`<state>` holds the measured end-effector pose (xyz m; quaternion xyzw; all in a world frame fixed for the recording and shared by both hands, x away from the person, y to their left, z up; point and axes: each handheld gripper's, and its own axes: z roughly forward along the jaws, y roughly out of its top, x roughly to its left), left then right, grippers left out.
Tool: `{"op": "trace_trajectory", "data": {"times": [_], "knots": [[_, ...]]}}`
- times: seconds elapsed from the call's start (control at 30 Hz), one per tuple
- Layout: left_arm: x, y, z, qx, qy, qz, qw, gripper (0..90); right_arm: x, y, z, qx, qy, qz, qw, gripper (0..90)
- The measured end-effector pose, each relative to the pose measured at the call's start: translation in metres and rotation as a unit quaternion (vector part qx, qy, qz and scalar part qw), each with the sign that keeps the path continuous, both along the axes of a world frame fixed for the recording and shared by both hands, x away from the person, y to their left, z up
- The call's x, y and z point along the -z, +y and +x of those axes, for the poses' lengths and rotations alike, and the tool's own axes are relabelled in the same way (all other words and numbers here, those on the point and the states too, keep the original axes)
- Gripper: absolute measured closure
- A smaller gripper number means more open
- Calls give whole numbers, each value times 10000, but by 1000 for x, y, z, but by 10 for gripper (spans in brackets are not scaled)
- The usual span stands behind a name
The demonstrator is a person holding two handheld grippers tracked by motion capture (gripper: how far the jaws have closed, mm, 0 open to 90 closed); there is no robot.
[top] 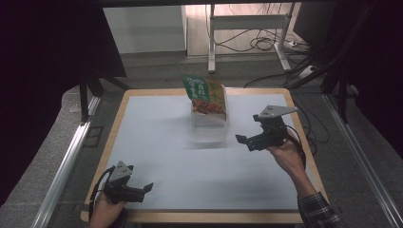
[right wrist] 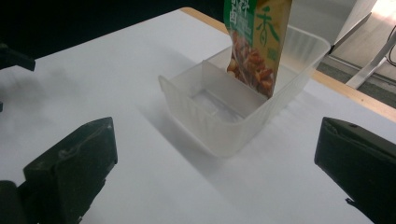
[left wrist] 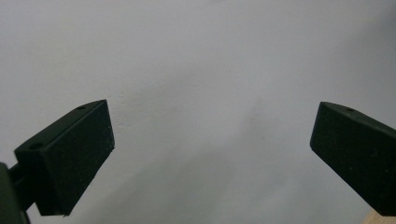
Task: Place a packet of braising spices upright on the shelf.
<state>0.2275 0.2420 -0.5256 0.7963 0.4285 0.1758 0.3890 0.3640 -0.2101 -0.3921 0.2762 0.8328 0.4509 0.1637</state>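
Note:
A clear plastic container point(top: 209, 129) stands on the white table top point(top: 157, 142), slightly behind centre. A green and yellow snack packet point(top: 204, 95) stands upright in its far compartment, leaning on the back wall. The right gripper view shows the container point(right wrist: 219, 130) with a divider across it, and the packet point(right wrist: 254, 42) beyond that divider. My right gripper point(top: 245, 142) is open, just right of the container and pointing at it, with nothing between its jaws point(right wrist: 215, 154). My left gripper point(top: 145, 191) rests open near the front left edge, over bare table point(left wrist: 212, 140).
The table's wooden rim point(top: 199, 217) frames the white top. Aluminium rails run along the floor at left point(top: 66, 161) and right point(top: 366, 166). A desk frame point(top: 247, 33) and loose cables point(top: 259, 45) lie on the floor behind the table.

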Motion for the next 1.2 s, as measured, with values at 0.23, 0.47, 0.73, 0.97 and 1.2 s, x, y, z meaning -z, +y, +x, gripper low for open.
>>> {"op": "trace_trajectory", "data": {"times": [0.23,0.47,0.73,0.97,1.2], "knots": [[0,0,0,2,3,3,10000,0,7,-10,-15,77,-12,-24,10000,0],[0,0,0,8,-7,26,10000,0,12,-23,-29,203,2,-36,9998,0],[0,-1,0,-10,-4,13,10000,0,19,-38,-45,364,-30,-89,9993,0],[0,-1,0,-15,1,22,10000,0,30,-51,-58,496,12,-48,9988,0],[0,-1,0,-14,1,27,10000,0,41,-62,-71,650,-50,4,9979,0]]}}
